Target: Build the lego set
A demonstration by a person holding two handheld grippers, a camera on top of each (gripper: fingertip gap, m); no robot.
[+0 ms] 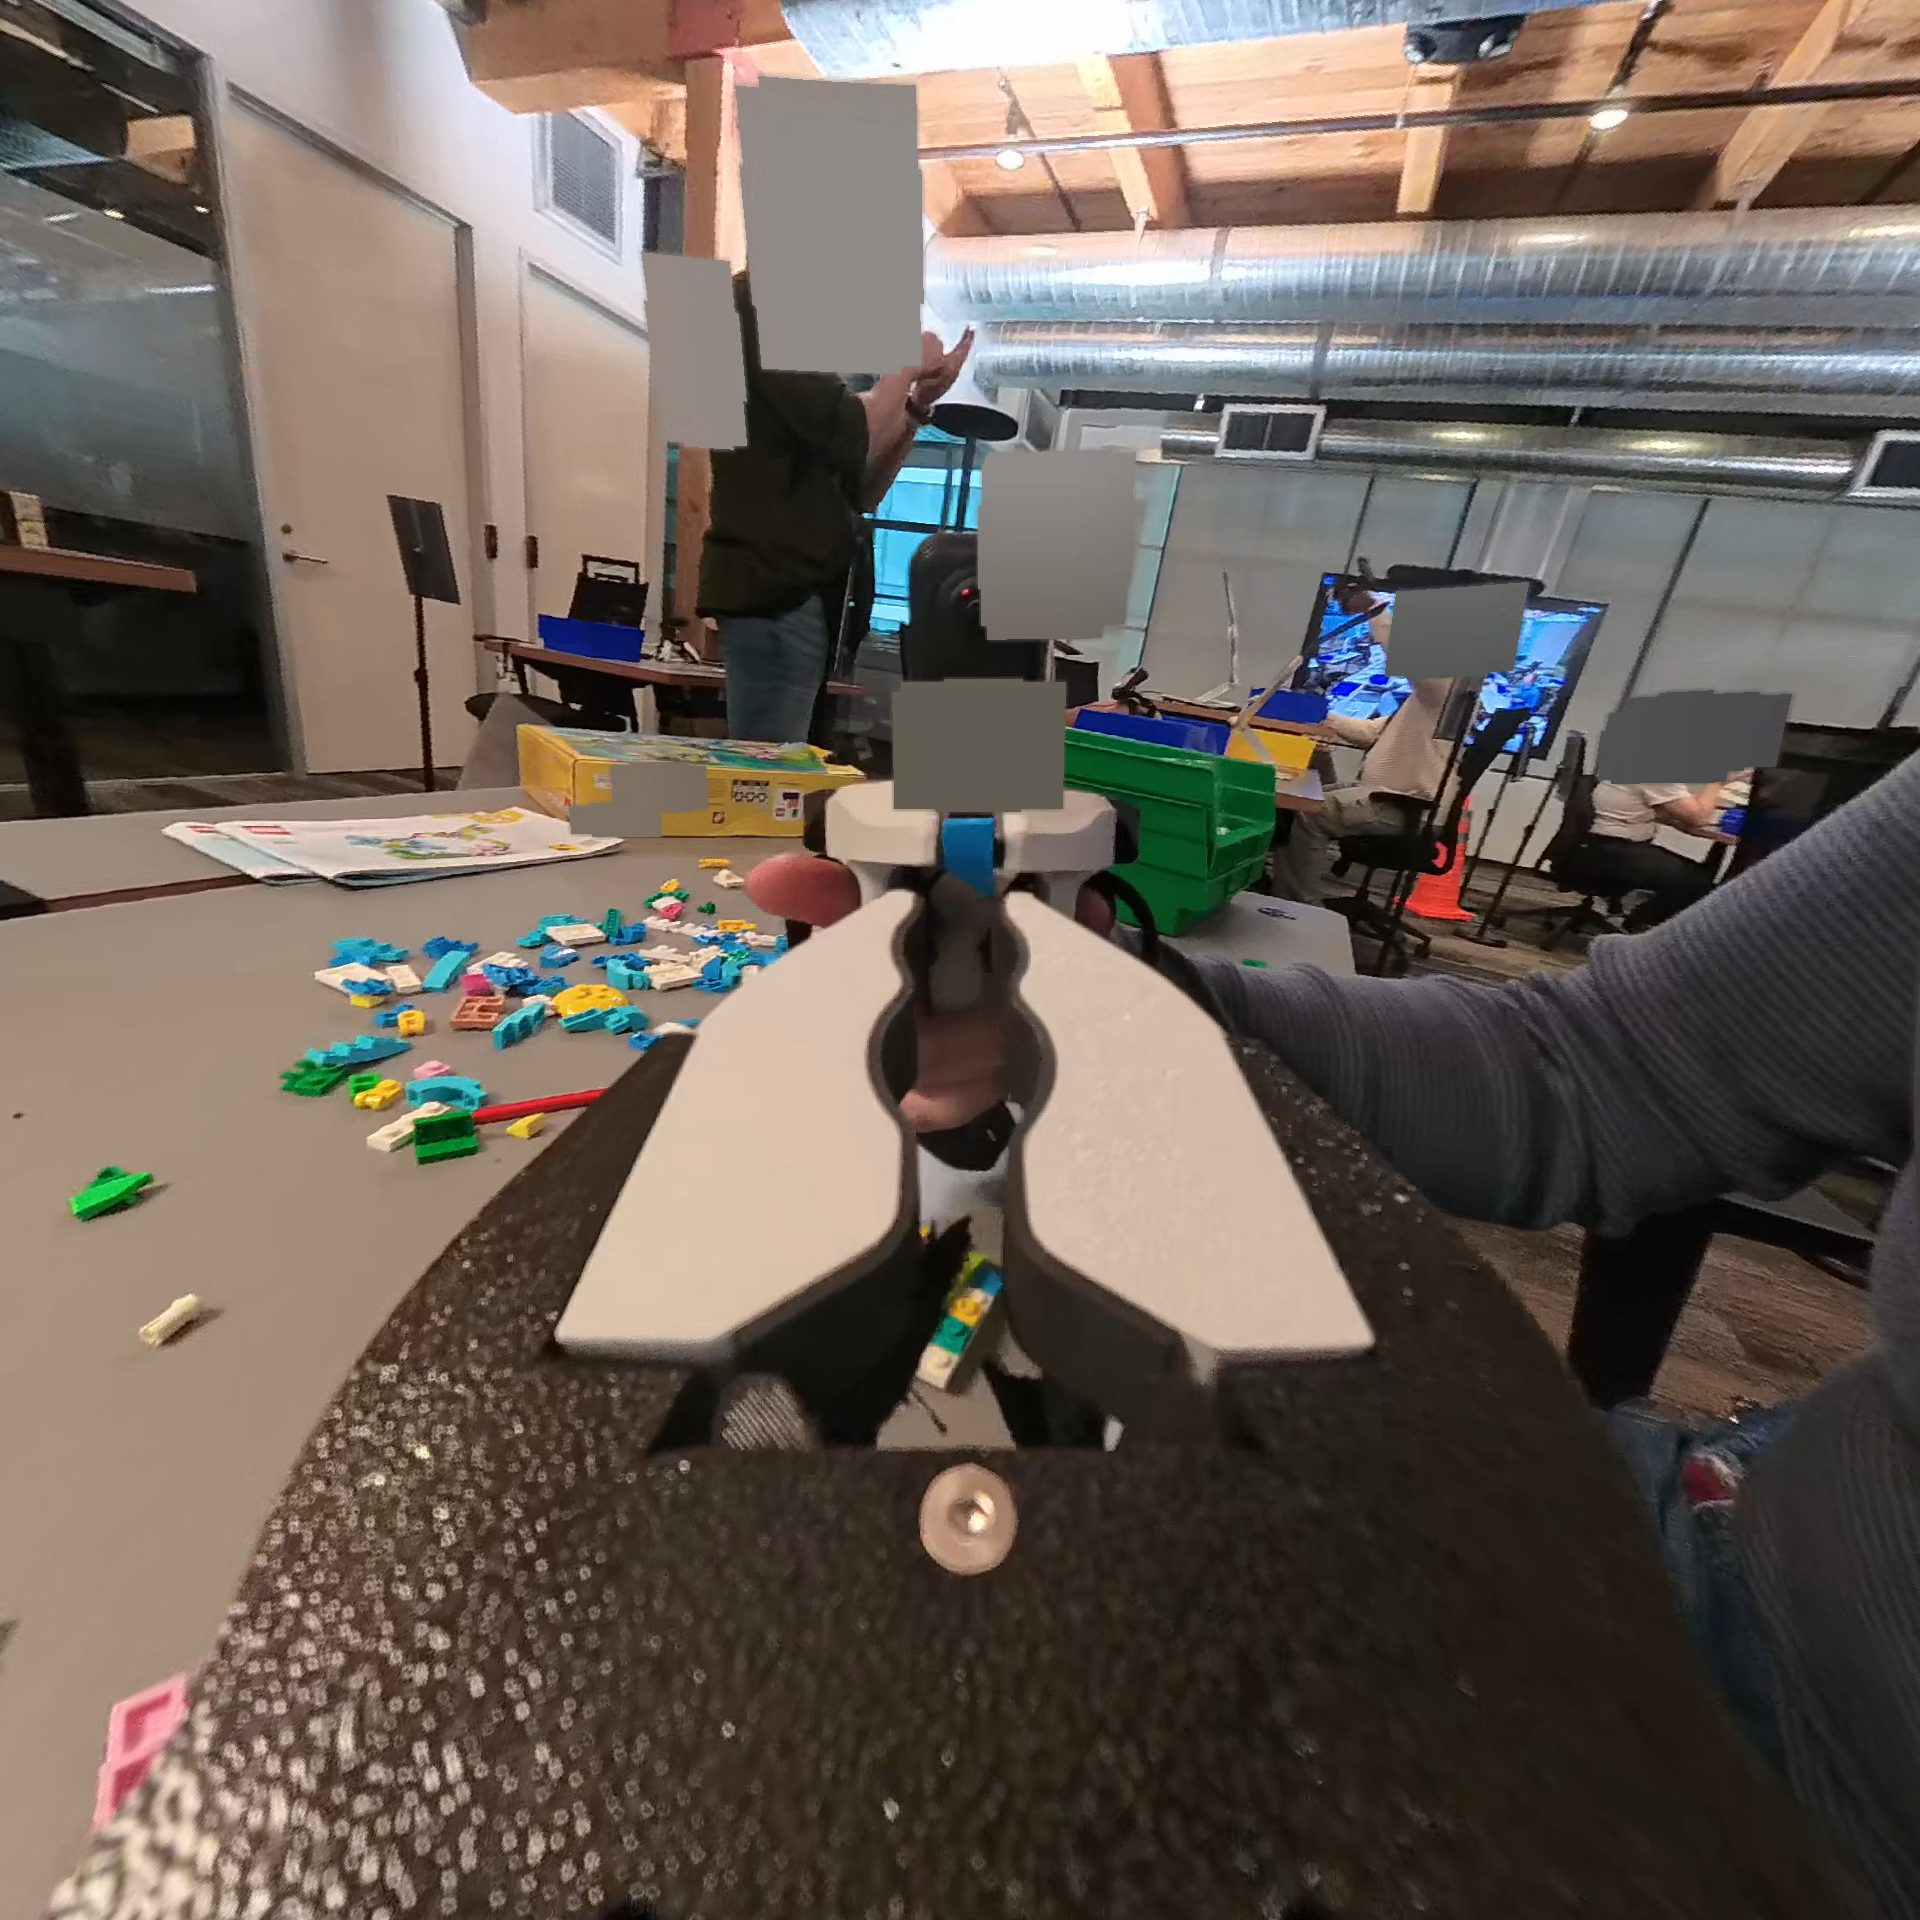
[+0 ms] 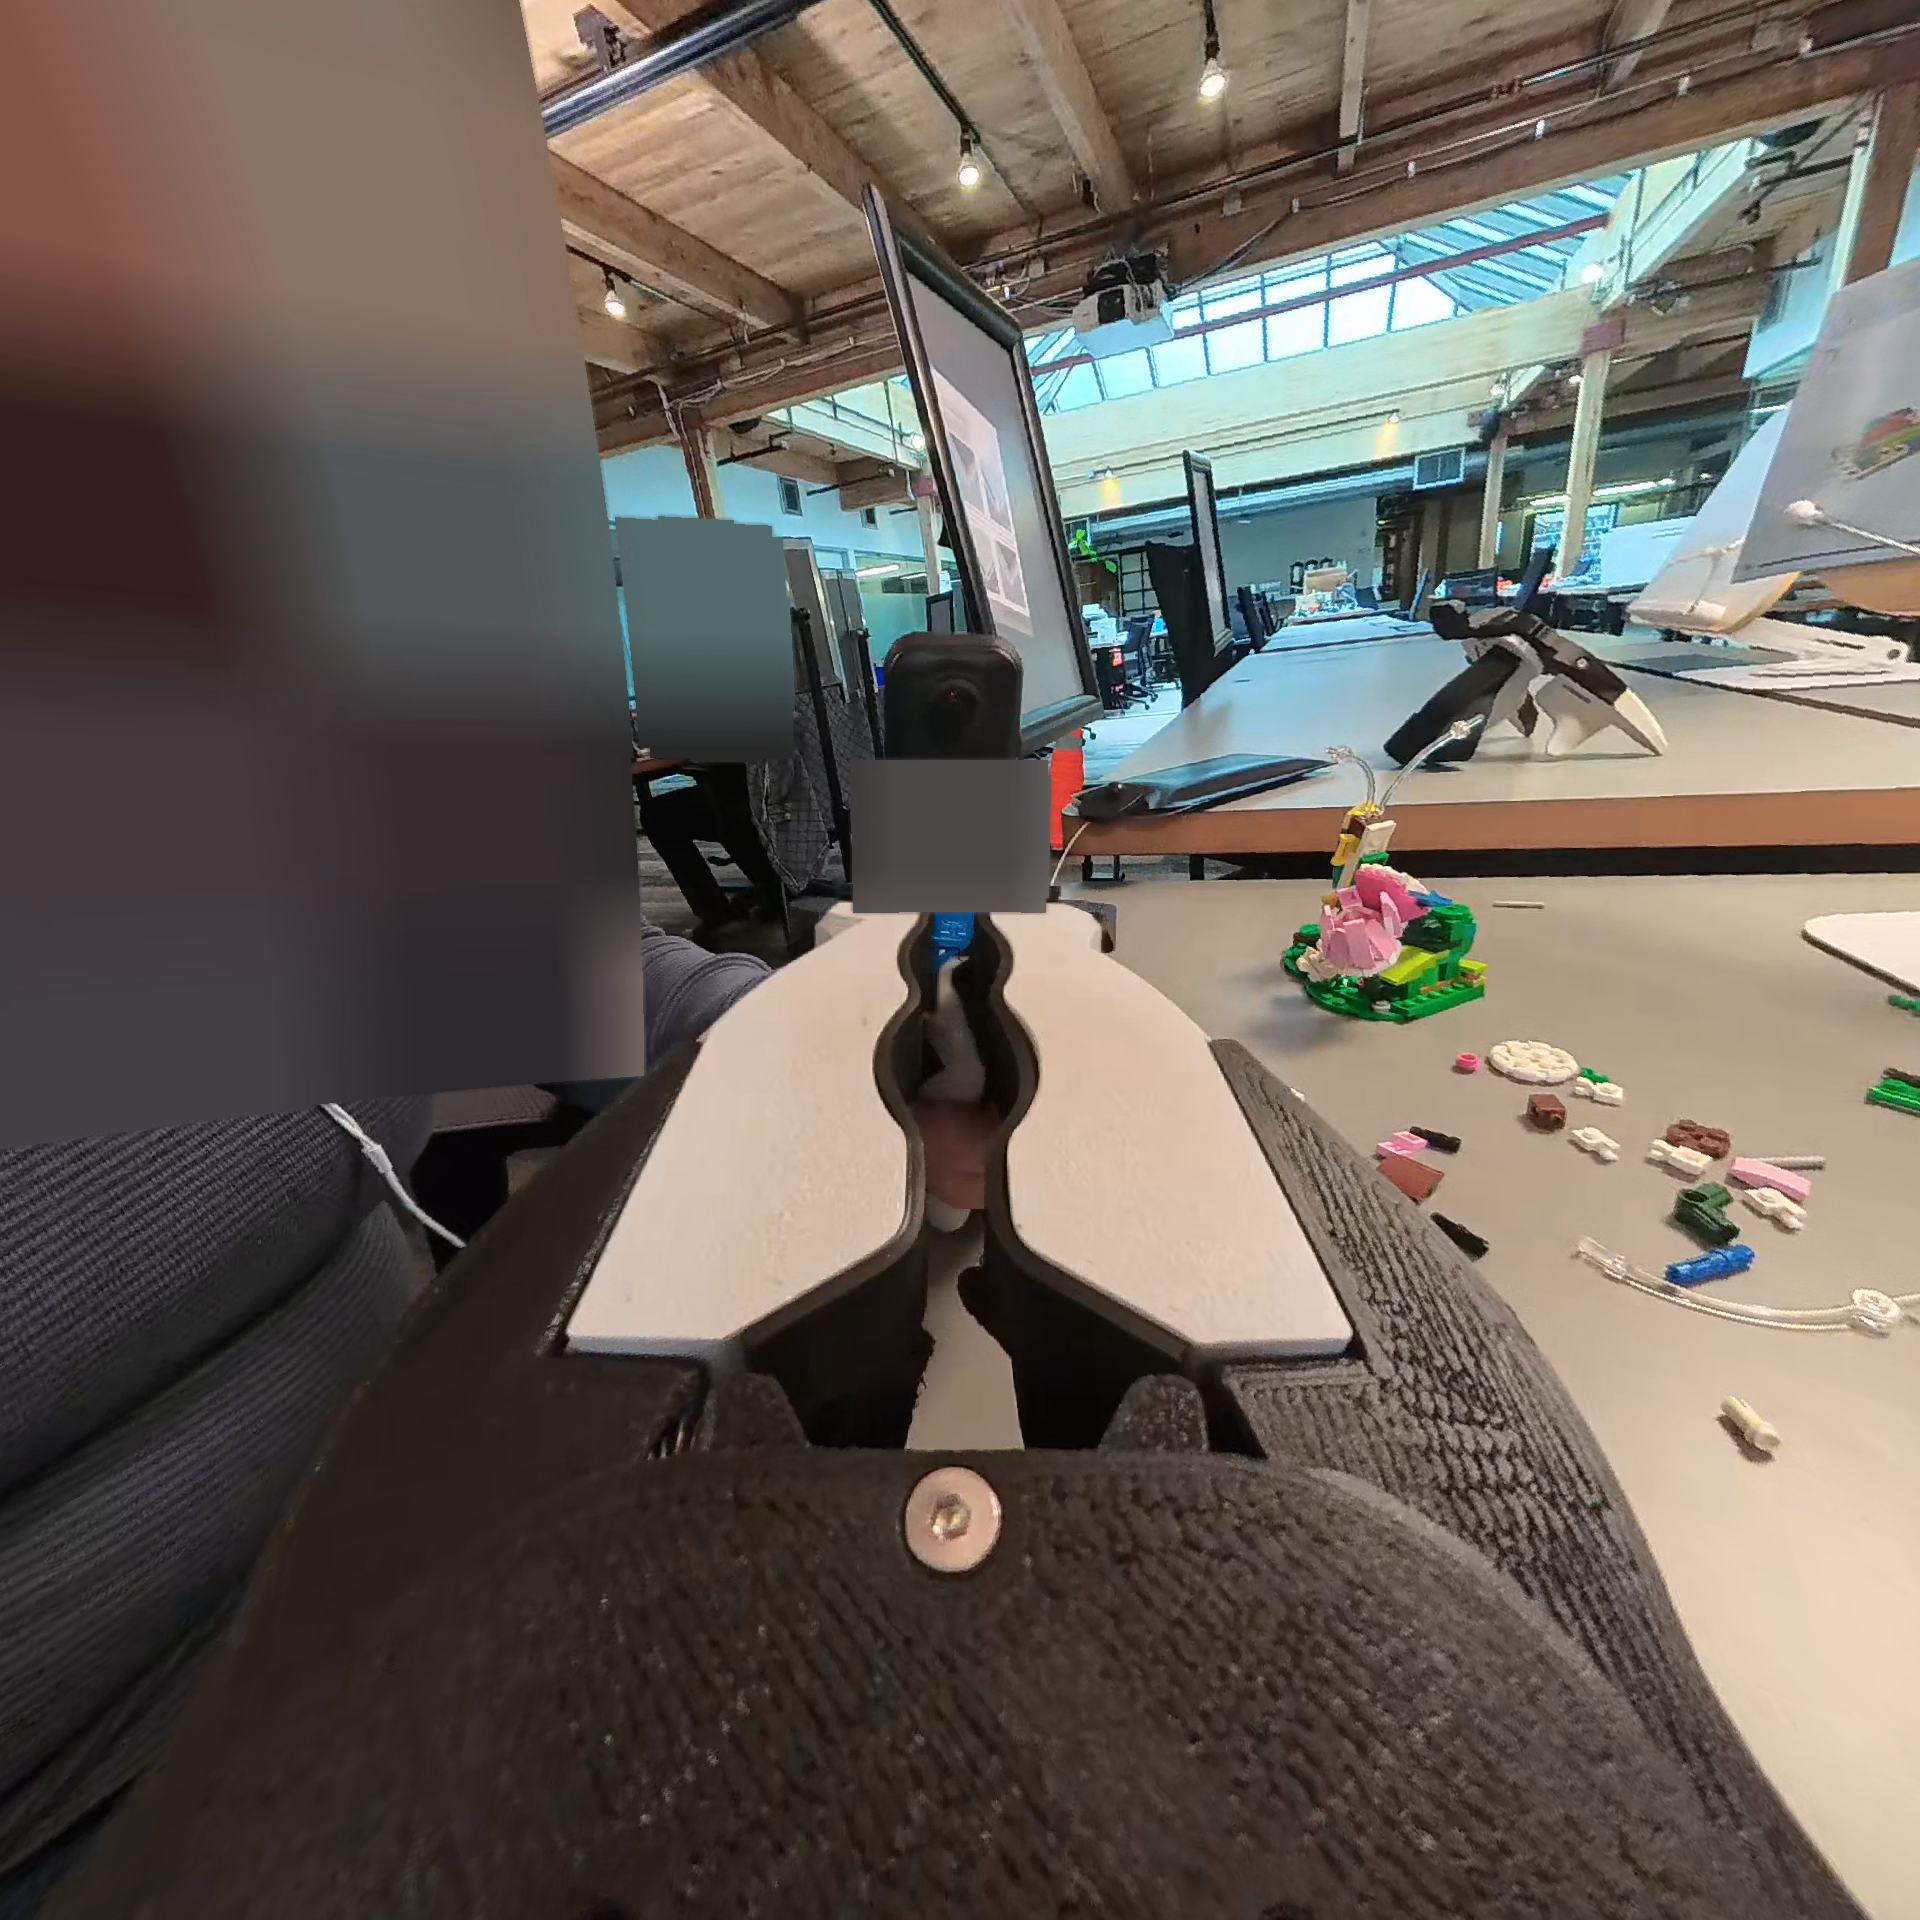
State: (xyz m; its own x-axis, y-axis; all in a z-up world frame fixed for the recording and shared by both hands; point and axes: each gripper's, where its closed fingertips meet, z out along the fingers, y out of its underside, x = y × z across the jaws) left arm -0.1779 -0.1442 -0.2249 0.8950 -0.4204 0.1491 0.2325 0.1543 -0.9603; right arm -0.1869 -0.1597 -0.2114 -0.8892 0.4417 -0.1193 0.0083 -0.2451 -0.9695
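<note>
My two grippers meet tip to tip in the air over the grey table. In the left wrist view my left gripper is shut, its tips at a small blue piece pinched between the white fingers of the facing right gripper. In the right wrist view my right gripper is shut on the same blue piece. A white part shows in the gap behind it. A small yellow, teal and white assembly lies below.
Several loose bricks, two booklets, a yellow box and a green bin lie ahead of the left gripper. A pink-and-green flower model and loose pieces lie to the right. People sit and stand behind. The tips of both grippers are at nearly the same place. From either gripper's tips it is about 25 cm to the pink-and-green flower model.
</note>
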